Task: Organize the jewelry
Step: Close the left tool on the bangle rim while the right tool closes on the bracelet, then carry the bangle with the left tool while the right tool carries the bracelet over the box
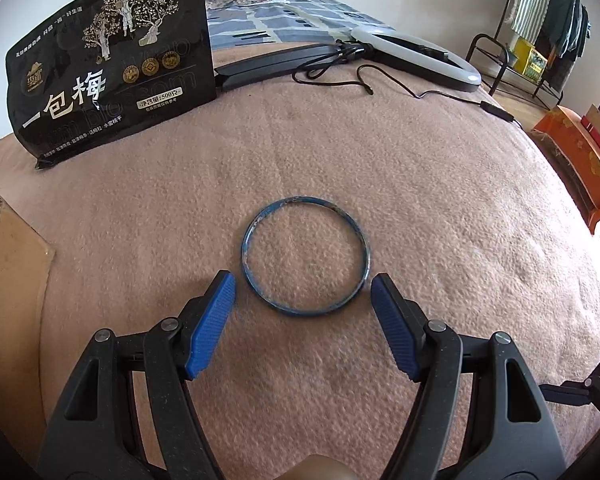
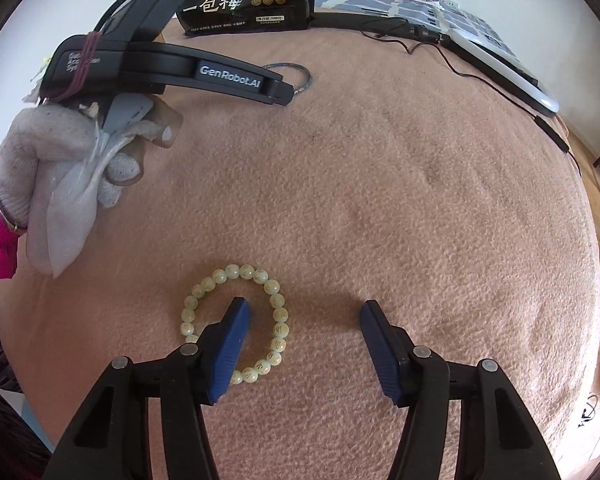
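Observation:
A worn blue bangle (image 1: 362, 236) lies flat on the pink blanket (image 1: 460, 220), just ahead of and between the tips of my left gripper (image 1: 302, 290), which is open and empty. It also shows in the right wrist view (image 2: 307, 78), partly hidden behind the left gripper body (image 2: 168, 70). A pale green bead bracelet (image 2: 278, 312) lies on the blanket in the right wrist view. My right gripper (image 2: 304, 308) is open; its left finger (image 2: 230, 344) is over the inside of the bracelet loop, its right finger outside.
A black snack bag (image 1: 108, 64) stands at the back left. A ring light (image 1: 420, 54) with cables lies at the back right. A cardboard box (image 1: 8, 264) is at the left edge. The gloved hand (image 2: 60, 152) holds a small grey pouch (image 2: 66, 216).

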A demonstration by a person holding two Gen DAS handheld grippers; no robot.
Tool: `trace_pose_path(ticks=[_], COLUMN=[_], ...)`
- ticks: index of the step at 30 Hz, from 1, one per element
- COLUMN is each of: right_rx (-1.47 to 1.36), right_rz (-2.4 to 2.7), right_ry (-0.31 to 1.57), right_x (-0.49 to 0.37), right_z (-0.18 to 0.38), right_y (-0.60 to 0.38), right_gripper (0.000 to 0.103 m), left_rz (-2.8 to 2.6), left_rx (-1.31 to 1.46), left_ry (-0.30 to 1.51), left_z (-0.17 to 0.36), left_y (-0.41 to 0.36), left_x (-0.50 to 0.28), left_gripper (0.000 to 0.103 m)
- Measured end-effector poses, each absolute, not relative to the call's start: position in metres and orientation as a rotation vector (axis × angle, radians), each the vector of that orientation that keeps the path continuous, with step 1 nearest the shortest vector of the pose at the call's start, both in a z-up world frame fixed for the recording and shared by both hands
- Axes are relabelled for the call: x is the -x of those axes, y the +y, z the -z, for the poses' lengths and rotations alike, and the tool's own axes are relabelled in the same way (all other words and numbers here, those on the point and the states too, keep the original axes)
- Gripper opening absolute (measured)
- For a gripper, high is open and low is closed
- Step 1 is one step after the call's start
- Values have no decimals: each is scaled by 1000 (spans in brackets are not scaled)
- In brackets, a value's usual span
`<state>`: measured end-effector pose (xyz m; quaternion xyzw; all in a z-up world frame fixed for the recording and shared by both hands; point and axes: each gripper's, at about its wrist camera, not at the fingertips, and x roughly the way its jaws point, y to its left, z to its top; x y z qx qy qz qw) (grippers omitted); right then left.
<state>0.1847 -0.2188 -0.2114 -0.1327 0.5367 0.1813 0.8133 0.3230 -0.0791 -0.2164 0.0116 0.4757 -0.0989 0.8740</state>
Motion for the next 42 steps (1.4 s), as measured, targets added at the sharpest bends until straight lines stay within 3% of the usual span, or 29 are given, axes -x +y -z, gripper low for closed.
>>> trace_pose_path(ticks=[6, 14, 16, 21, 42], right_rx=[313, 328, 325, 313, 149], right_rz=[-359, -334, -333, -336, -305], right_ry=[1125, 1111, 1109, 1109, 1065], right_x=[-190, -197, -198, -198, -202], right_z=[212, 211, 210, 208, 167], right_y=[-217, -218, -219, -220, -244], right_gripper=[47, 31, 23, 6, 5], left_rz=[202, 201, 204, 215, 241], left_rx=[-32, -27, -28, -23, -56], left_ry=[980, 967, 962, 958, 890], left_z=[220, 222, 221, 220, 164], left_y=[-82, -83, -83, -81, -64], left_x=[-332, -339, -338, -335, -274], left_gripper=[81, 80, 74, 73, 73])
